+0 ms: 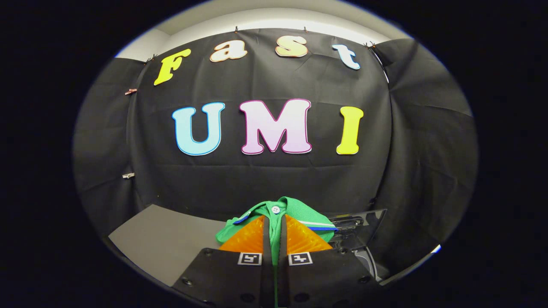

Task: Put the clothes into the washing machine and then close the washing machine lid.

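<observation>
The gripper (274, 233) has its two fingers drawn almost together, with only a thin strip of green cloth showing in the slit between them, so it is clamped on the green shirt (278, 214). The hold is taken along the buttoned front, just below the collar; a pale button sits right above the fingertips, and the collar with its blue and white edging spreads to either side of them. A pinch at that spot makes sense, I would judge, because the placket is a doubled, firmer band of cloth that will not slip out as easily as a single layer (and the rest of the shirt can simply hang from it). The shirt looks lifted, bunched above and around the fingertips, not spread flat, though how much of it trails below cannot be told. To the left lies a flat grey table (162, 244). To the right, just beyond the shirt, is a dark shiny panel standing at a tilt (364, 224), most likely the washing machine's raised lid, with darker parts of the machine beneath it; the drum opening itself is not clear. The carrying step seems to be in hand, with the shirt not yet inside.
</observation>
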